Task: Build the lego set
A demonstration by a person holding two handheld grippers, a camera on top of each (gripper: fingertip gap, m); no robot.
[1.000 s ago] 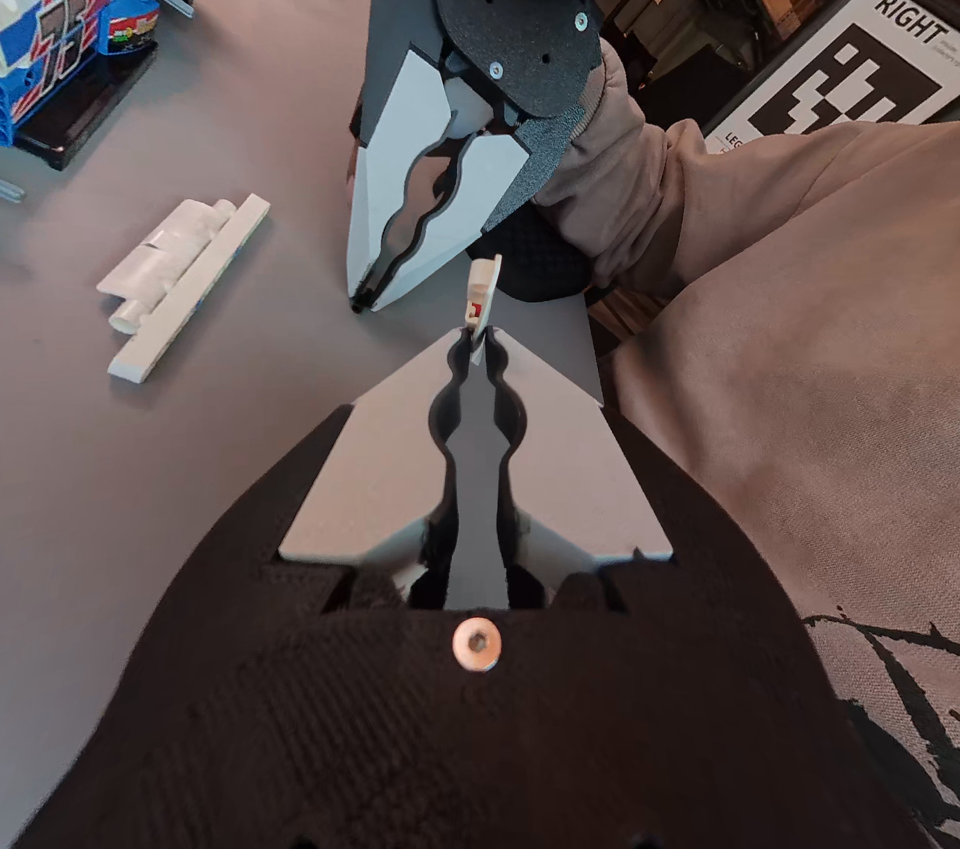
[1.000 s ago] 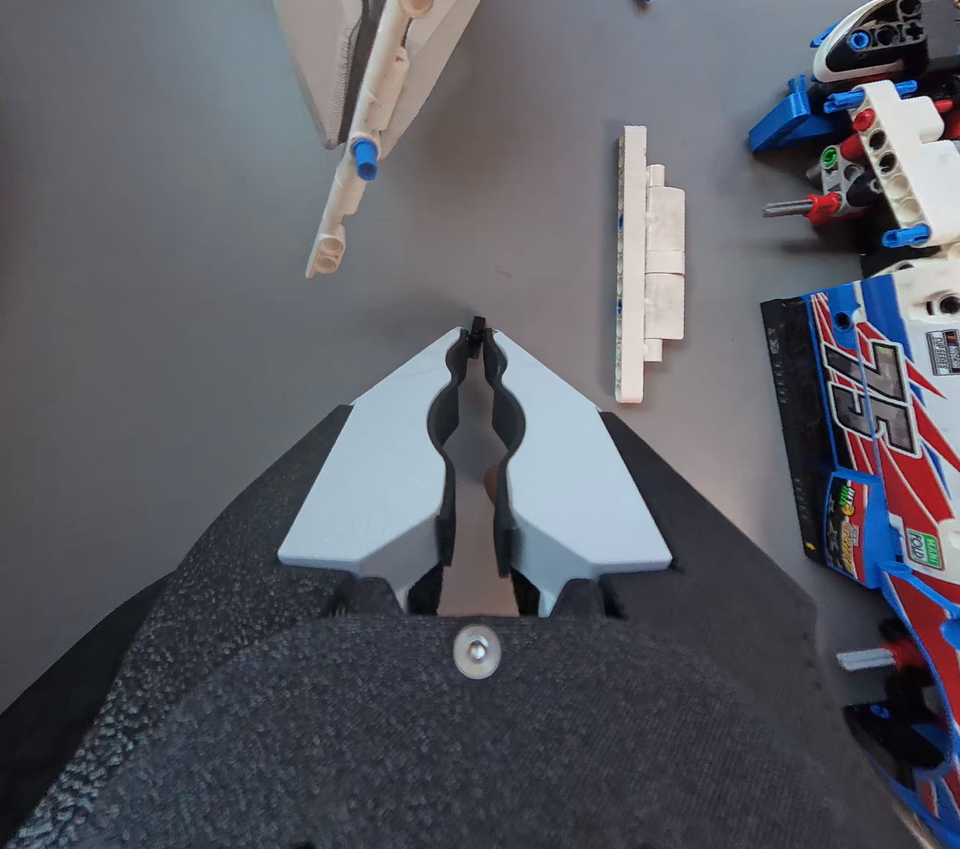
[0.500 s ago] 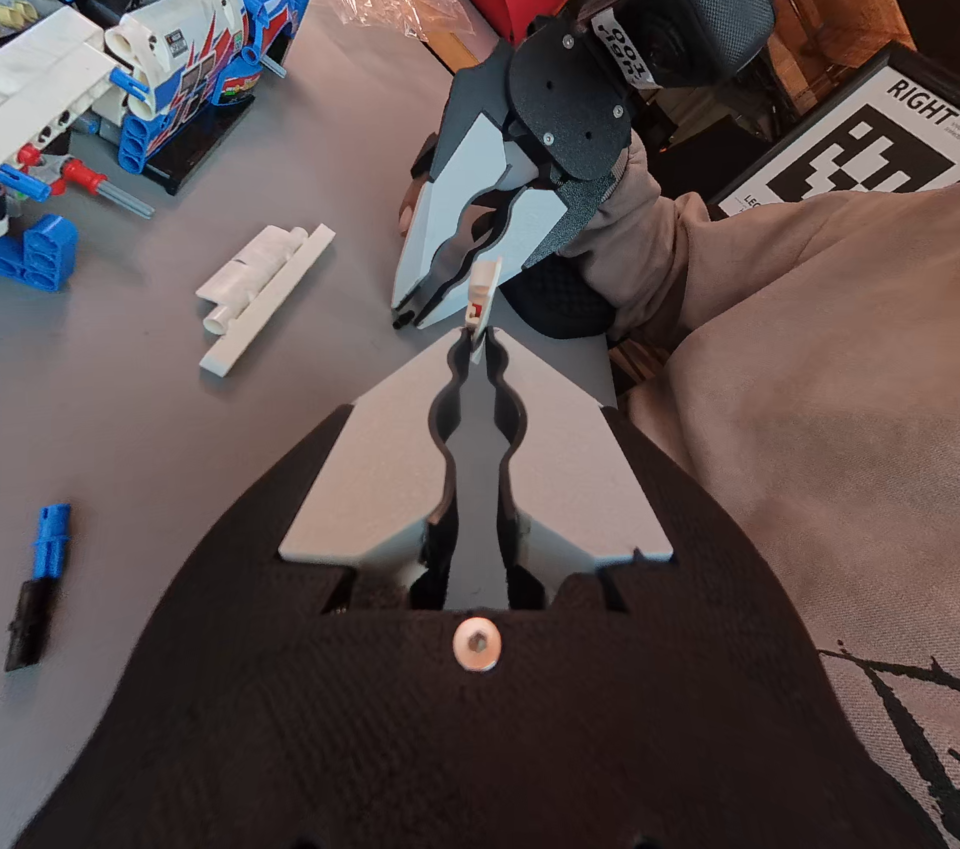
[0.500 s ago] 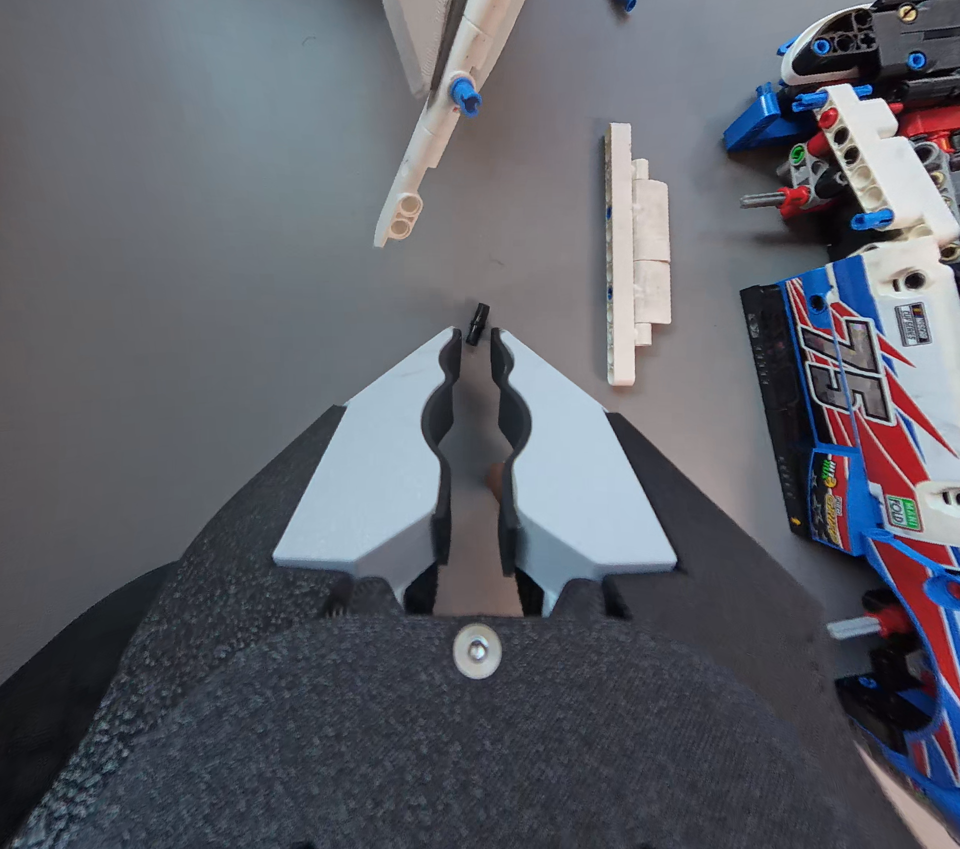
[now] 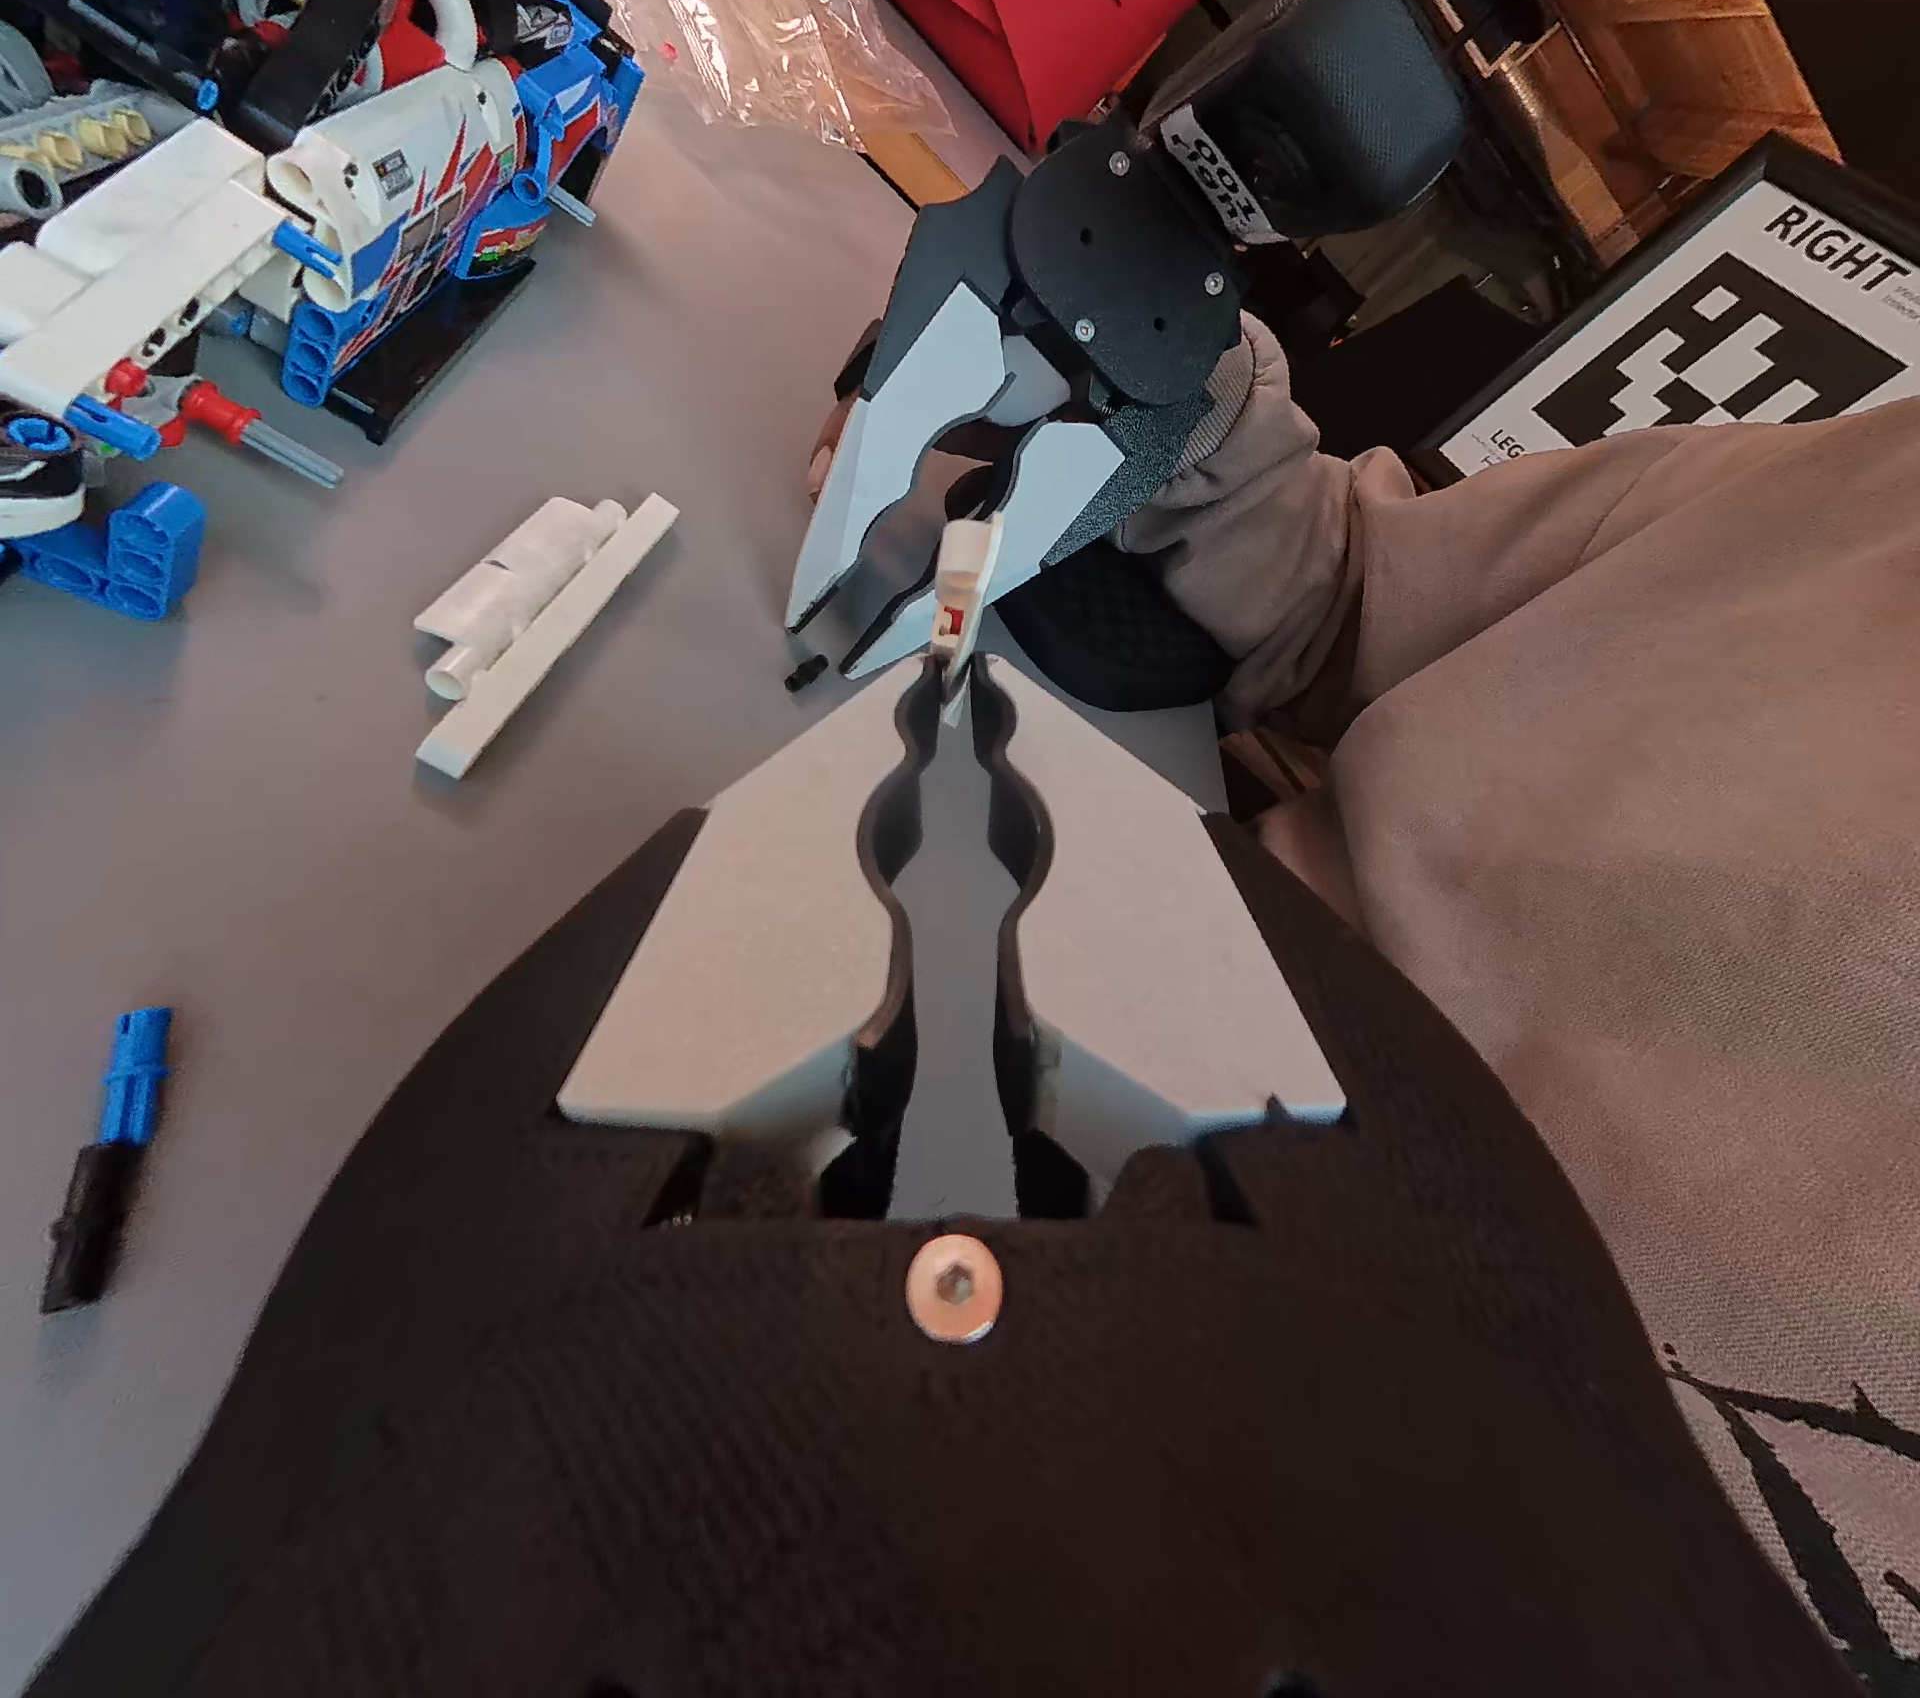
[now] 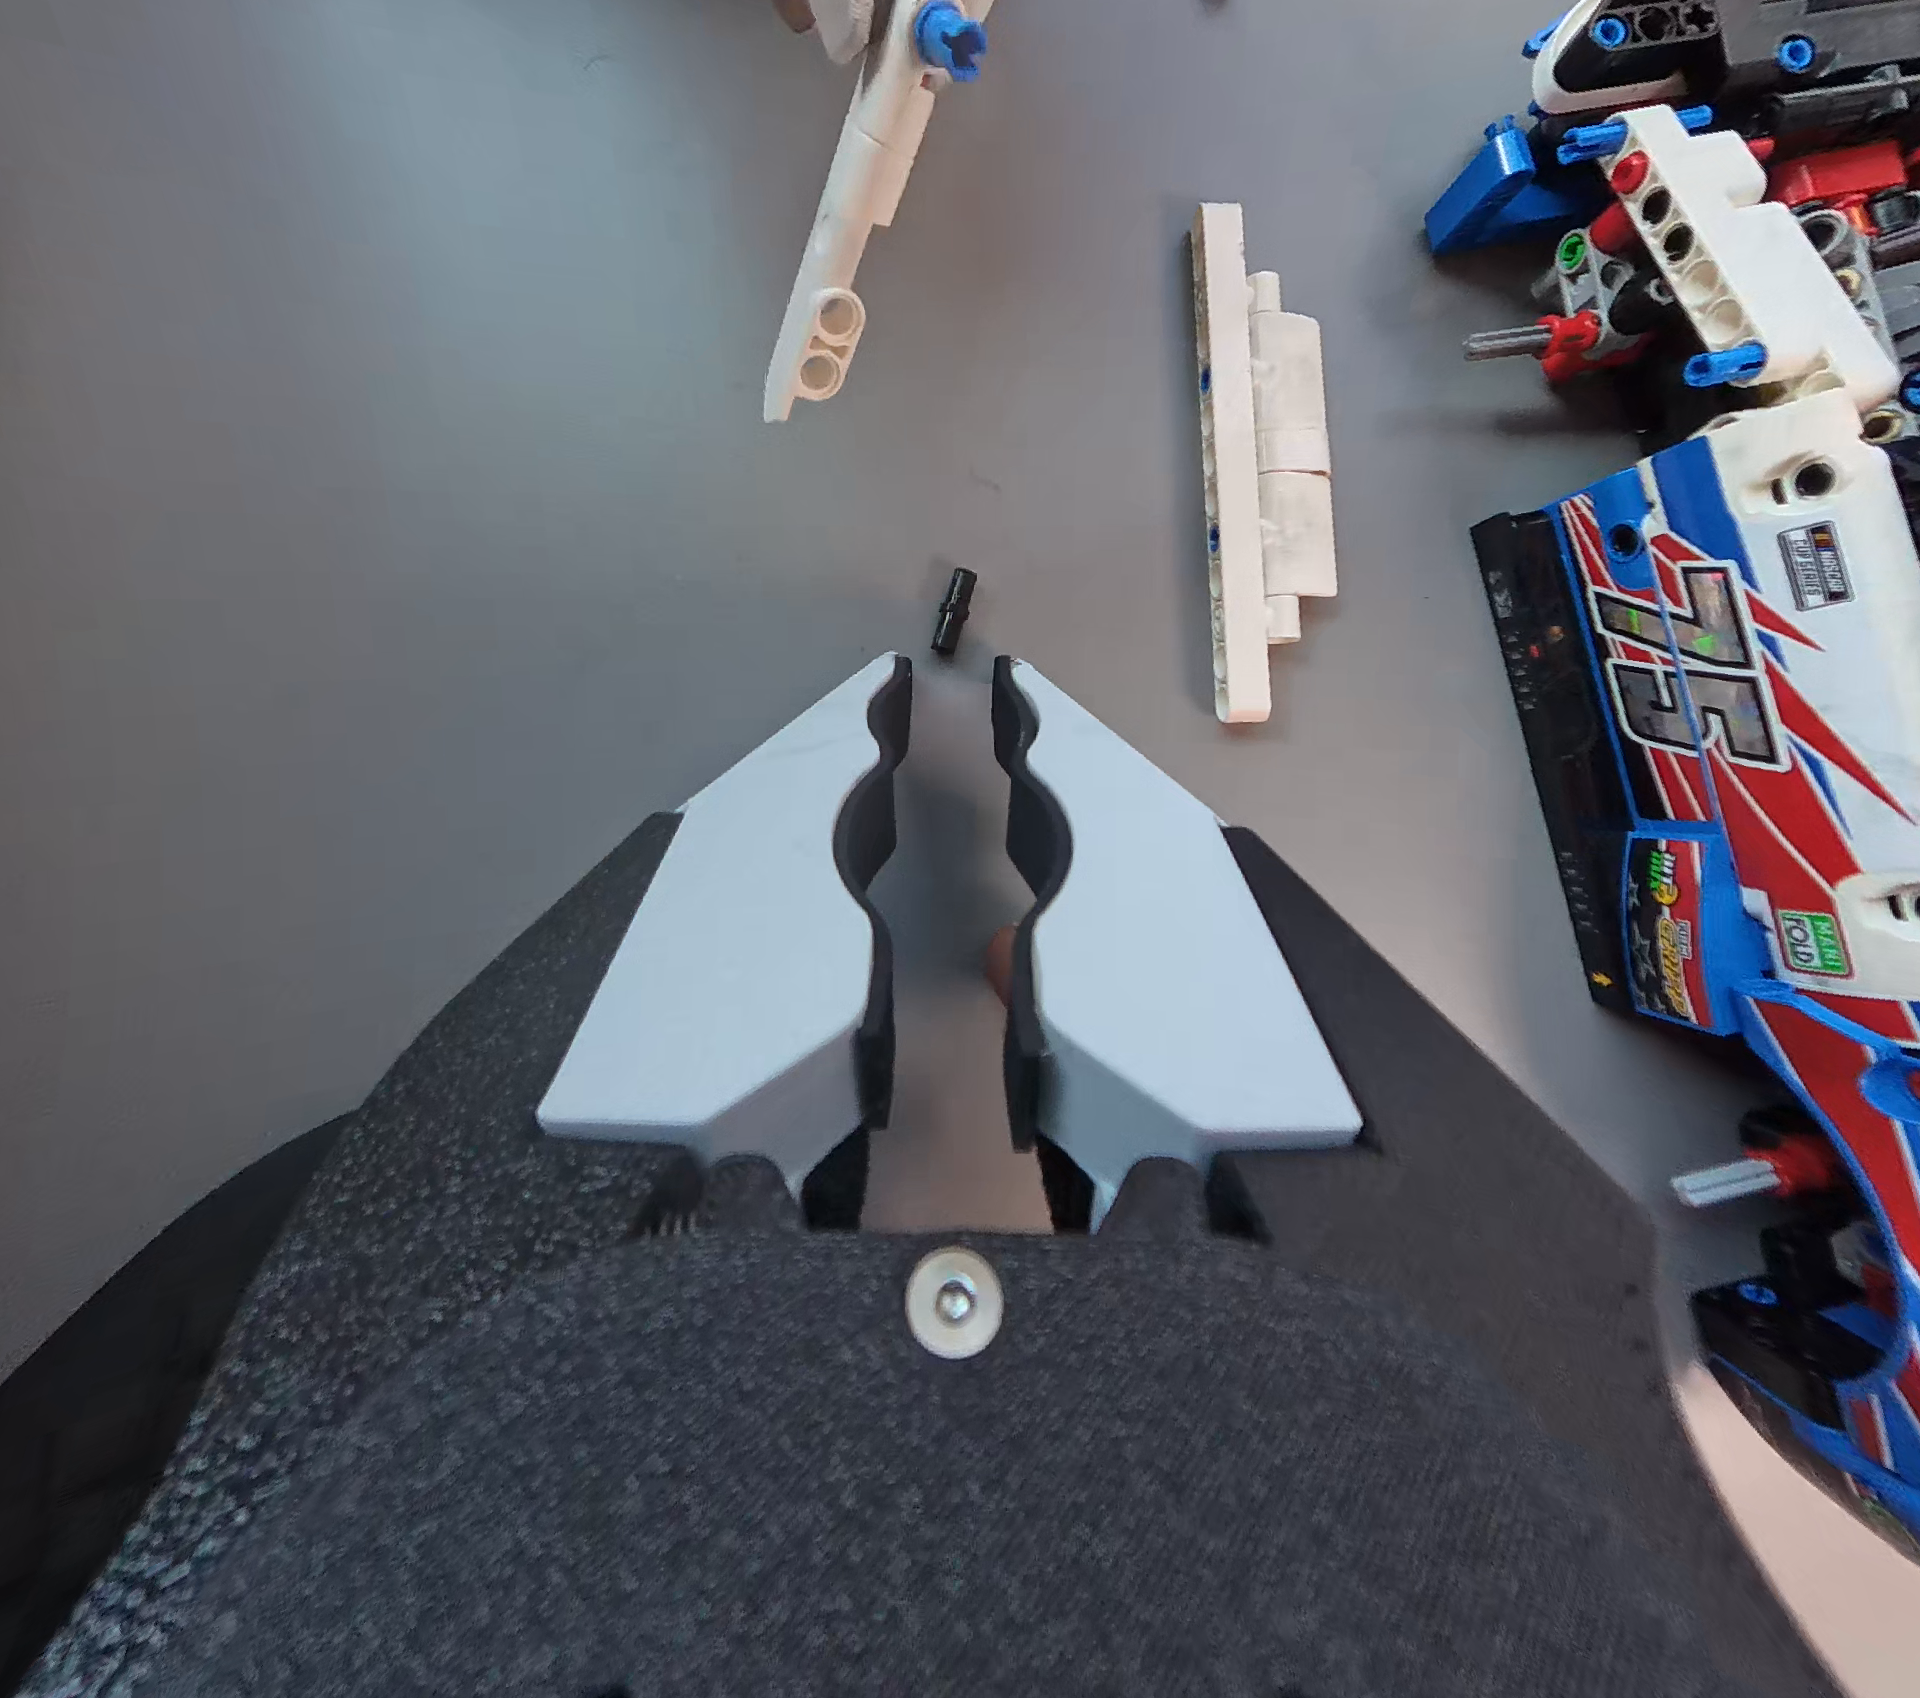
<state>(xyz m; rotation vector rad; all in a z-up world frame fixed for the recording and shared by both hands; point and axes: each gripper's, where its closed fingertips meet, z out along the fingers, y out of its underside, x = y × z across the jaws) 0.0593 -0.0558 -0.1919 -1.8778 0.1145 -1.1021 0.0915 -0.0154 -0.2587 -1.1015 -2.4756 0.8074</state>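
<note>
Grey tabletop (image 6: 364, 401) carried the part-built race car (image 6: 1766, 713) at its edge. Left gripper (image 5: 951, 672) was clamped on a white panel (image 6: 883, 194) (blue pin fitted), seemingly presenting it for assembly. Right gripper (image 6: 951, 666), jaws parted and empty, sat just behind a black pin (image 6: 953, 625) lying well apart from the car, apparently for pickup.
</note>
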